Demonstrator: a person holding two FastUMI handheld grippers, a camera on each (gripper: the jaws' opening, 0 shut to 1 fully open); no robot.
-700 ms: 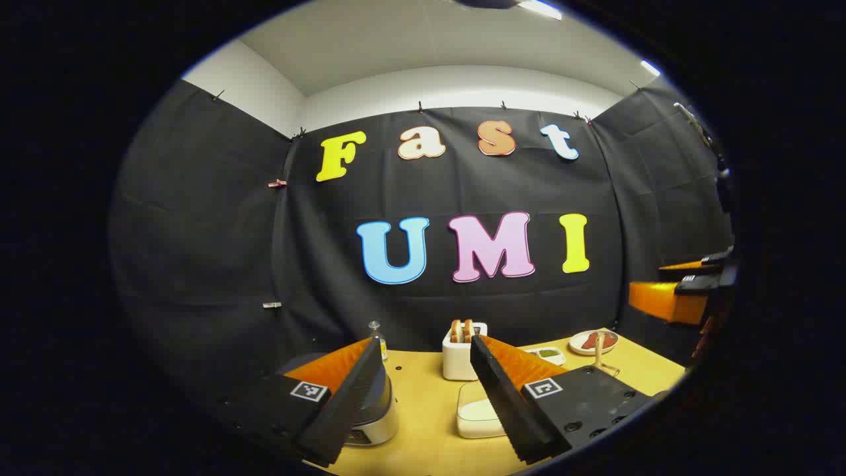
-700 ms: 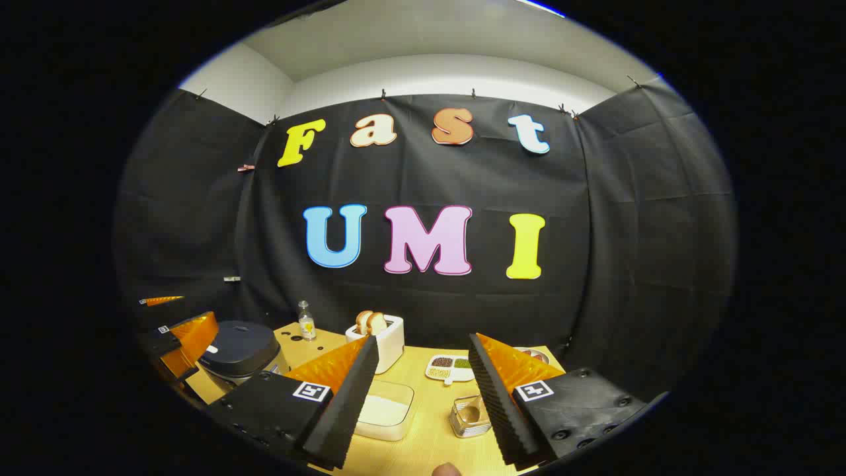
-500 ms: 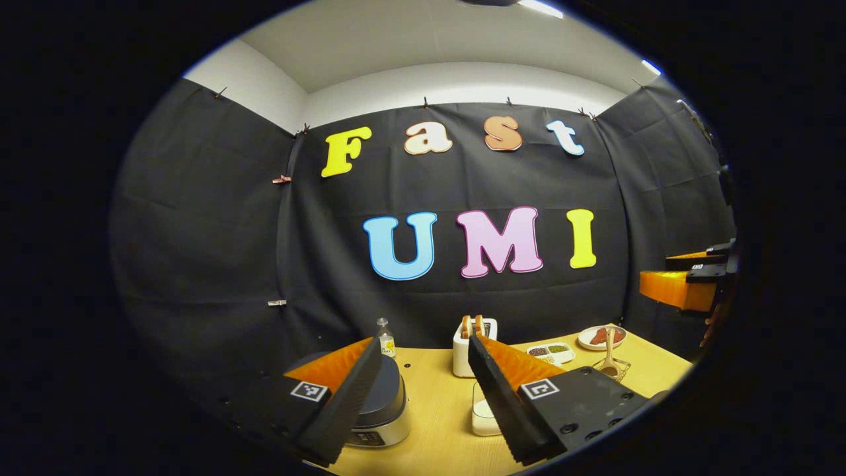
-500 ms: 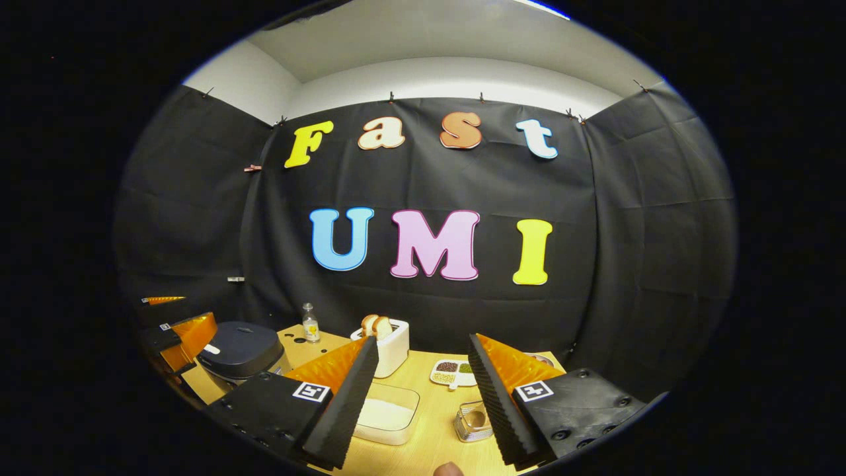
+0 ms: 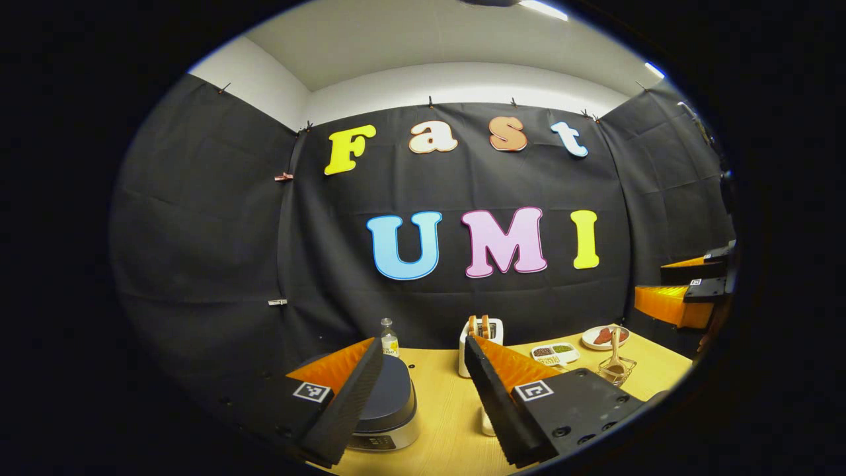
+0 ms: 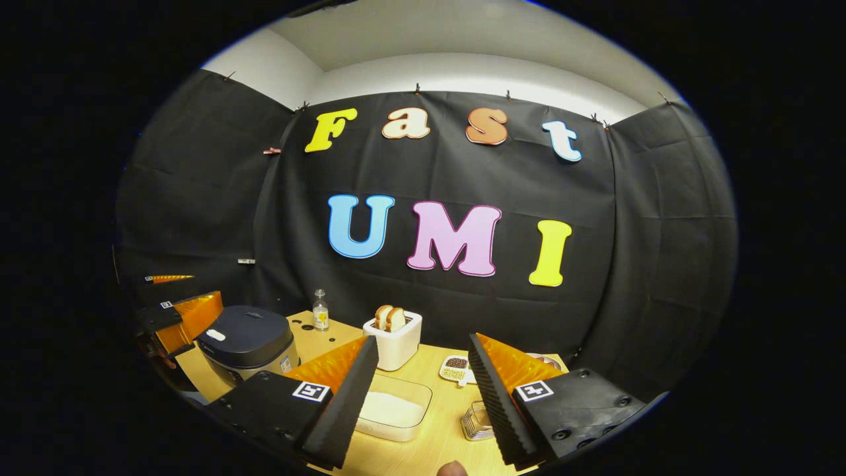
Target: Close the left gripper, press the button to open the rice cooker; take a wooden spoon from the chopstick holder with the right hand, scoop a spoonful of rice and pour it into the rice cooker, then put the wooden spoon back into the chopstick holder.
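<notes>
In the left gripper view the left gripper (image 5: 420, 350) hangs above a pale wooden table (image 5: 443, 410), its two wedge-shaped fingers (image 5: 492, 387) set wide apart with nothing between them; their inner faces are ribbed in fine ridges. Below the left-hand finger sits the rice cooker (image 5: 390, 410), a squat round body with a smooth dark domed lid, shut, over a shiny metal base. Behind it stands a small clear glass bottle (image 5: 388, 338), and beside that a boxy white toaster (image 5: 481, 334) with two slices of bread standing in its slots. Further right lie a white divided dish (image 5: 554, 354) of dark and green grains and a round plate (image 5: 605, 337) with reddish pieces. In front of the plate the chopstick holder (image 5: 618, 371), an open wire basket, holds the wooden spoon (image 5: 615, 350) upright, its handle pointing up. The right gripper (image 5: 687, 291) floats at the far right edge, well above the table. In the right gripper view its own fingers (image 6: 486, 390) also stand well apart and grip nothing; between them rests a rounded rectangular white container of rice (image 6: 395, 413), the grains a flat matte bed, with the wire holder just to its right.
</notes>
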